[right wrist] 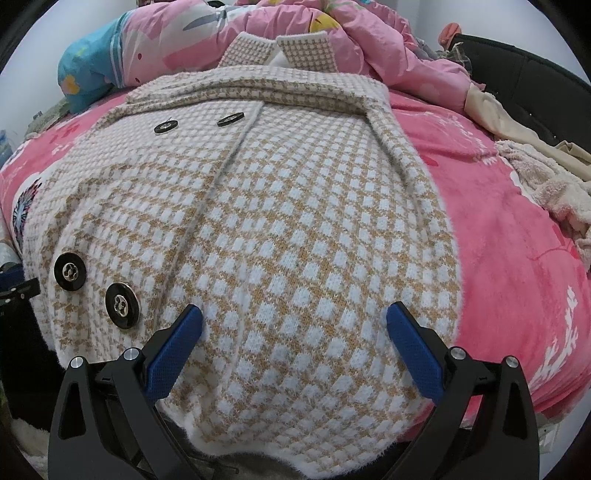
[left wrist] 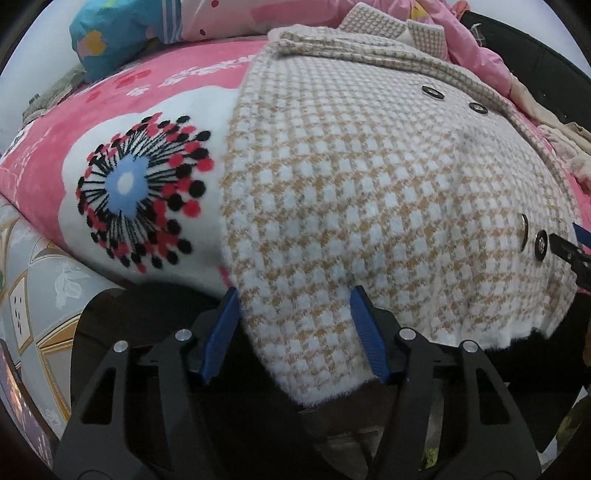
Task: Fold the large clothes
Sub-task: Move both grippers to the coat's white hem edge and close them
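Note:
A tan-and-white houndstooth coat (left wrist: 351, 184) (right wrist: 277, 221) with black buttons (right wrist: 122, 304) lies spread flat on a pink bed blanket (right wrist: 498, 240), collar at the far end. My left gripper (left wrist: 294, 291) sits at the coat's near left hem corner. That corner hangs between its blue pads (left wrist: 221, 332), which stand apart and do not clamp it. My right gripper (right wrist: 295, 308) hovers wide open over the near hem, right of the two lower buttons, with the cloth lying beneath its fingers. Each view shows the other gripper's tip at its edge.
A bunched pink quilt (right wrist: 295, 22) and a blue patterned pillow (left wrist: 110, 33) lie at the head of the bed. Beige and fluffy clothes (right wrist: 546, 184) are piled at the right beside a black bed frame (right wrist: 535, 74). A flower print (left wrist: 136, 192) marks the blanket left of the coat.

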A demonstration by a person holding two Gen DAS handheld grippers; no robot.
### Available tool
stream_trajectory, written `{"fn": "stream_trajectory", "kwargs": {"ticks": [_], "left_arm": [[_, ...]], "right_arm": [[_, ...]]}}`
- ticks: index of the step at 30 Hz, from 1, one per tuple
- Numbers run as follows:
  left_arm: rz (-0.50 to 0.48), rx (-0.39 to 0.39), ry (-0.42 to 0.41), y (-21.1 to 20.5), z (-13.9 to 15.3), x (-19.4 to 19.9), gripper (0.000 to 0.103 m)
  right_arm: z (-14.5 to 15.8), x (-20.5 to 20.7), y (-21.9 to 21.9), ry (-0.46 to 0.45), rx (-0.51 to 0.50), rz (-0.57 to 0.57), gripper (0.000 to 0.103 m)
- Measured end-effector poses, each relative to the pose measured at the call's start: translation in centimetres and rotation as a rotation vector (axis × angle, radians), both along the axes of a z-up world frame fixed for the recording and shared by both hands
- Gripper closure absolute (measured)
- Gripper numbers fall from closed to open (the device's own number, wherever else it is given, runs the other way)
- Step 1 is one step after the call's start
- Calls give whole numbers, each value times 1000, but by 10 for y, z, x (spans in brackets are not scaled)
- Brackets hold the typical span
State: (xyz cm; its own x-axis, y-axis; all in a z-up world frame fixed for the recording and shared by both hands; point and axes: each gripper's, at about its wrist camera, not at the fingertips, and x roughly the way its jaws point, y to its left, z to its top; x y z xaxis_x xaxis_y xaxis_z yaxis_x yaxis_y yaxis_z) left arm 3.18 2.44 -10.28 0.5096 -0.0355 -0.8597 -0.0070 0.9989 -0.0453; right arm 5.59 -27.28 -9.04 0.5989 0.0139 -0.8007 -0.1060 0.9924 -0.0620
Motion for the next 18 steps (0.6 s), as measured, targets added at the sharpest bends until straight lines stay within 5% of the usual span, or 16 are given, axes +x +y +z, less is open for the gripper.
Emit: {"fn": "stream_trajectory", "kwargs": {"ticks": [18], "left_arm": [[-56, -137, -68, 27, 16, -33, 43]], "right_arm": [[5, -57, -55, 18, 185, -116, 6]]}}
